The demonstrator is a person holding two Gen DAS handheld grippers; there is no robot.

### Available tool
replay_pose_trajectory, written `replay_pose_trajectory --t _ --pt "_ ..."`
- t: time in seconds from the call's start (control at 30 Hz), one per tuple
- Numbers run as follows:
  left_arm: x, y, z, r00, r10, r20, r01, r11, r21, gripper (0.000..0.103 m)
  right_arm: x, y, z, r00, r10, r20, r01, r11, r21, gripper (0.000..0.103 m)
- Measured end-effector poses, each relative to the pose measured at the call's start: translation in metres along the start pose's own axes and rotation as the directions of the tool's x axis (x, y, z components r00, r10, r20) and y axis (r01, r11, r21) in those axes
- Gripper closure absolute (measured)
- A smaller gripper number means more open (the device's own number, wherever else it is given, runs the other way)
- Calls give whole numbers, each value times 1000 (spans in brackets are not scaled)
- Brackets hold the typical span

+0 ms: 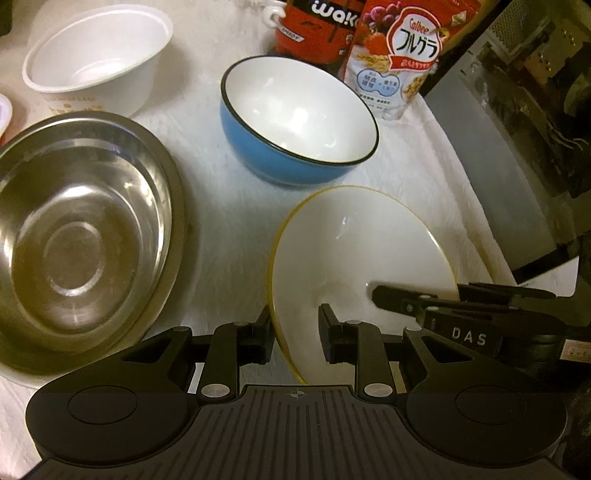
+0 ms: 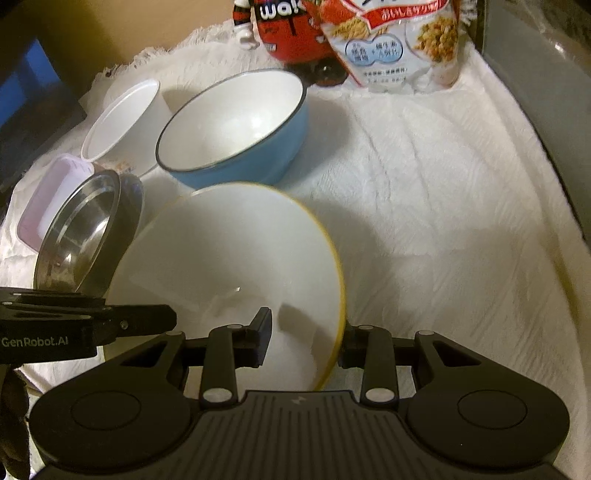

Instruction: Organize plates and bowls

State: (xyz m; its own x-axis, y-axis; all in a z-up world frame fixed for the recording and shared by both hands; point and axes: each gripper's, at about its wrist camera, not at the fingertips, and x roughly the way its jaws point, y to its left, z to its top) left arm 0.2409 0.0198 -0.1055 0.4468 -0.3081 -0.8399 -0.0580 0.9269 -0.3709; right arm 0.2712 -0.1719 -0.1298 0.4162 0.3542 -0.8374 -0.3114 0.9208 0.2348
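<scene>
A white bowl with a yellow rim [image 1: 354,254] [image 2: 229,254] sits between both grippers, above the white cloth. My left gripper [image 1: 295,332] straddles its left rim, one finger outside and one inside. My right gripper [image 2: 306,339] straddles its right rim the same way. Both look closed on the rim. A blue bowl [image 1: 295,122] [image 2: 236,125] stands behind it. A steel bowl [image 1: 81,236] [image 2: 81,236] lies to the left. A white plastic bowl [image 1: 99,55] [image 2: 122,118] stands at the far left.
A cereal bag [image 1: 399,55] [image 2: 399,44] and a red figure [image 1: 317,29] [image 2: 291,33] stand at the back. A pale pink container [image 2: 48,199] lies beside the steel bowl. A grey wall or appliance [image 1: 491,166] borders the cloth [image 2: 443,192] on the right.
</scene>
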Motion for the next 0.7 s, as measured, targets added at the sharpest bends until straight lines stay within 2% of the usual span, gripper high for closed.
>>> replay_pose_trajectory --t 0.37,0.57,0.7 --pt "0 0 7 999 34 15 -34 999 37 79 0 0 3 1000 8 8 -8 1000 -4 69" --pt "-22 1 15 998 38 51 -41 997 59 79 -9 -4 6 999 -20 39 20 1000 -7 69" --pt "-39 7 20 995 38 93 -42 998 40 79 -19 -8 10 996 -48 73 49 999 -9 69"
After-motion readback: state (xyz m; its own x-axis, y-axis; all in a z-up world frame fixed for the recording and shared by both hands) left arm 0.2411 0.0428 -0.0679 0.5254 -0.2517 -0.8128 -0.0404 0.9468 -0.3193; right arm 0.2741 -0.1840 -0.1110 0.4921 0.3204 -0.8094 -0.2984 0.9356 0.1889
